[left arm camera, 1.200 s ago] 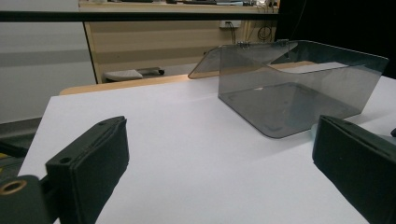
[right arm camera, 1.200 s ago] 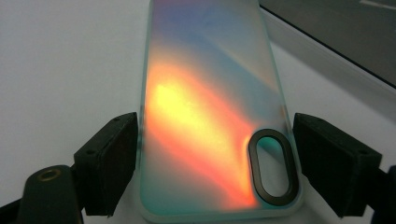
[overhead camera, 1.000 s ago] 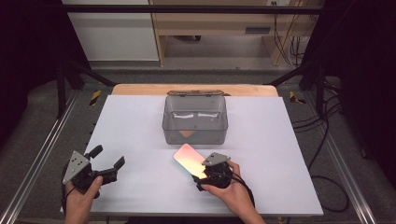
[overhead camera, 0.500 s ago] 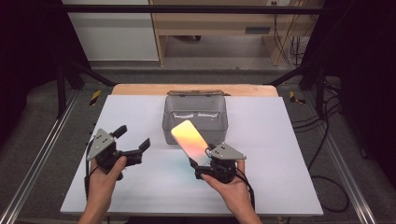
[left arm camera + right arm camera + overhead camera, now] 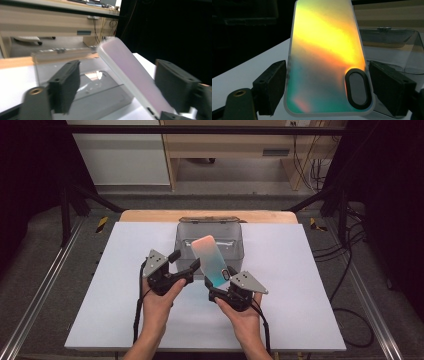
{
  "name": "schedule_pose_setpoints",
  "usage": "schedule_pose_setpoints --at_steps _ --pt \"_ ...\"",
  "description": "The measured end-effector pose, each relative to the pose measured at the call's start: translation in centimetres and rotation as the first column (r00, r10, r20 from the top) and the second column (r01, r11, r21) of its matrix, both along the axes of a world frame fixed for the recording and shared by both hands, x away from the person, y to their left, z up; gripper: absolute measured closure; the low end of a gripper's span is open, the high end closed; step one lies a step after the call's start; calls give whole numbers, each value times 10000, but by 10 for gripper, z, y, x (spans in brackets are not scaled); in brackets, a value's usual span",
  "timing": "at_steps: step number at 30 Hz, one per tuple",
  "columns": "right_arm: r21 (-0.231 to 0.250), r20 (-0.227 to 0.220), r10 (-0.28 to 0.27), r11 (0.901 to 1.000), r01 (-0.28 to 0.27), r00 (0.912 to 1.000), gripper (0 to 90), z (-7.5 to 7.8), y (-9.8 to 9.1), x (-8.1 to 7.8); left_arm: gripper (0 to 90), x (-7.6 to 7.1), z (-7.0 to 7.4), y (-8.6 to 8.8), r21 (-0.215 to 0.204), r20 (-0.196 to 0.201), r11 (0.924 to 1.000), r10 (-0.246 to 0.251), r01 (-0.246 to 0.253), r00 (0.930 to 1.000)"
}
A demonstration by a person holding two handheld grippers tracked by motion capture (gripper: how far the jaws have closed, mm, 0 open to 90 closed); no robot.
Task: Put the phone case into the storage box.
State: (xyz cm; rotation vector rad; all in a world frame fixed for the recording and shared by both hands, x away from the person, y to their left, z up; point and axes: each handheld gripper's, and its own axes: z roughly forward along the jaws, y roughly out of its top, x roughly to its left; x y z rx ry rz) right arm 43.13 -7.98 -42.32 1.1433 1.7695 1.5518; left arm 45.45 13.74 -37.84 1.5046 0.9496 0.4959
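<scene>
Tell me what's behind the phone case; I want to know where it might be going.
Behind the phone case stands a clear plastic box with its lid hinged open at the back. The case covers part of its front wall and inside; the part that shows holds nothing I can make out.

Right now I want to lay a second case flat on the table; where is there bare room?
The white table lies bare right of the clear box and left of it, to the edges. It is crowded mid-front: the left tongs and right tongs meet around the phone case.
</scene>
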Motion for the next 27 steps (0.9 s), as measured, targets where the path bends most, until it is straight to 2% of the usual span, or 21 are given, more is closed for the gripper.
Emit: schedule_pose_setpoints --at_steps 2,7,11,15,18,24,27 --pt "77 104 -52 10000 51 9999 175 1 -1 -1 327 1 -3 -6 -241 -305 9996 -141 134 9994" --pt "293 177 -111 9995 106 9998 175 3 -2 -3 466 2 -6 -11 -532 -589 9979 -391 360 9975" --pt "323 187 -191 9993 185 9996 175 2 -1 -3 523 2 -7 -12 -794 -747 9954 -590 530 9955" --pt "558 67 -175 9983 171 9998 175 1 1 -3 585 3 -8 -12 -1035 -836 9936 -541 453 9950" --pt "680 11 -131 9976 130 9999 175 0 2 -3 623 5 -10 -11 -1439 -1080 9887 -586 427 9924" --pt "985 -284 -31 9951 59 9996 175 -4 4 -3 693 4 -14 -12 -1818 -1064 9831 -420 221 9934" --pt "1174 -501 9 9931 50 9987 176 -7 5 -3 718 2 -14 -14 -1813 -945 9833 -364 188 9949"
